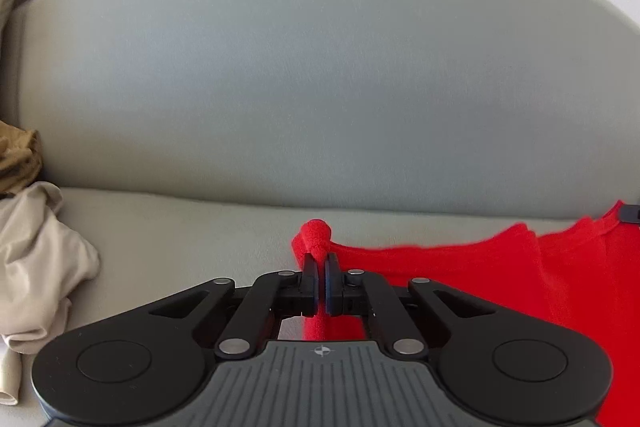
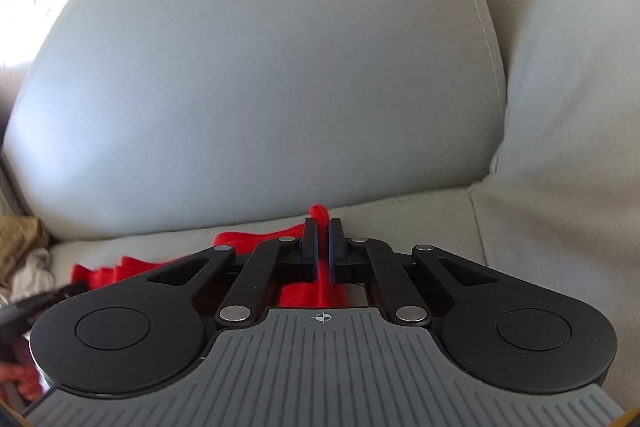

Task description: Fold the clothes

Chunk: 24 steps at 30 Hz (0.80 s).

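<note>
Left tongs (image 1: 320, 269): clamped on bunched corner of bright red cotton T-shirt (image 1: 500, 275). Right tongs (image 2: 323, 241): clamped on opposite corner. Shirt: on pale grey leather sofa seat (image 1: 200, 235). Advice: lift both corners together, keep edge taut, fold evenly.

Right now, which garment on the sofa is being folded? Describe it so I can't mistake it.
Start at the grey sofa and drop to its seat cushion. The red shirt lies spread there, pinched by both the left gripper and the right gripper. It is the only bright red piece; the beige clothes heaped at the seat's left end are pale and untouched.
</note>
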Tool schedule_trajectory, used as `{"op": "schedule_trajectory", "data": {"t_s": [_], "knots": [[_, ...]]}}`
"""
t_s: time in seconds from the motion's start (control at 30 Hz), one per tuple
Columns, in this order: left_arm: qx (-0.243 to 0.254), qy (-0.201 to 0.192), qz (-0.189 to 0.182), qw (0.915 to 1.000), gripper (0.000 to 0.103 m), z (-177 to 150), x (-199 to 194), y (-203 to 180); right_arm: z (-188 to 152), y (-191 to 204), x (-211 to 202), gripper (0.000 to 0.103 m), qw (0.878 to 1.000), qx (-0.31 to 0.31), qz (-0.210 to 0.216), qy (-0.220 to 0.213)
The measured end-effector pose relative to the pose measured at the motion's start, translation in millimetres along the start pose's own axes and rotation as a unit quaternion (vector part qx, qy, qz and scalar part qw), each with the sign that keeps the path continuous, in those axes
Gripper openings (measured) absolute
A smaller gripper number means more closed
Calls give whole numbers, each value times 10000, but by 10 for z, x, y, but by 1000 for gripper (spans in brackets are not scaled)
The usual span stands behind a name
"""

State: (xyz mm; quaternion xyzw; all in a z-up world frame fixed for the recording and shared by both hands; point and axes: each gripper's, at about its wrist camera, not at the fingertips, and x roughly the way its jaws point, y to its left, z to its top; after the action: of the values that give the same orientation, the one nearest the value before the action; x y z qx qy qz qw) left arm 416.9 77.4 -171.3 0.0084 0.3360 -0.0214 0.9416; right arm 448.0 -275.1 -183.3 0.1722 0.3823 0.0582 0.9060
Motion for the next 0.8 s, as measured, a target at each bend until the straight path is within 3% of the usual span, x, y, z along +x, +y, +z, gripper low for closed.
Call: {"op": "schedule_trajectory", "data": {"t_s": [0.07, 0.13, 0.2, 0.27, 0.37, 0.4, 0.43, 0.47, 0.53, 0.67, 0.73, 0.8], "knots": [[148, -278, 195, 9993, 2, -15, -66, -10, -25, 40, -117, 4, 9985, -116, -198, -507], [253, -310, 364, 9985, 3, -49, -29, -35, -50, 30, -177, 4, 9948, -55, -470, -905], [308, -165, 529, 9980, 4, -96, 82, -50, -84, 12, -124, 4, 9926, 23, -734, -964], [431, -79, 712, 9965, 10, -151, 161, -98, -134, 17, 11, 4, 9925, -41, -962, -752], [540, -37, 1103, 9924, 37, -107, 118, -145, -182, 96, 139, 7, 9904, -359, -1252, -463], [460, -55, 1191, 9918, 53, -79, 25, -101, -159, 143, 117, 11, 9892, -448, -1341, -392], [373, -77, 1275, 9911, 60, -51, -73, -52, -127, 179, 61, 25, 9889, -437, -1382, -326], [286, -98, 1359, 9903, 61, -23, -171, -3, -99, 201, -45, 41, 9895, -352, -1360, -355], [-49, -104, 1360, 9906, 62, 29, -449, 143, -71, 229, -396, 52, 9915, -118, -1129, -639], [-276, -21, 1125, 9933, 62, 51, -1247, 274, -34, 276, -1363, 60, 9932, 295, -625, -934], [-337, -75, 906, 9953, 68, 24, -1758, 288, -71, 290, -1948, 62, 9939, 364, -351, -984], [-346, -106, 646, 9973, 72, -79, -2300, 260, -186, 356, -2534, 71, 9942, 291, -161, -1027]]}}
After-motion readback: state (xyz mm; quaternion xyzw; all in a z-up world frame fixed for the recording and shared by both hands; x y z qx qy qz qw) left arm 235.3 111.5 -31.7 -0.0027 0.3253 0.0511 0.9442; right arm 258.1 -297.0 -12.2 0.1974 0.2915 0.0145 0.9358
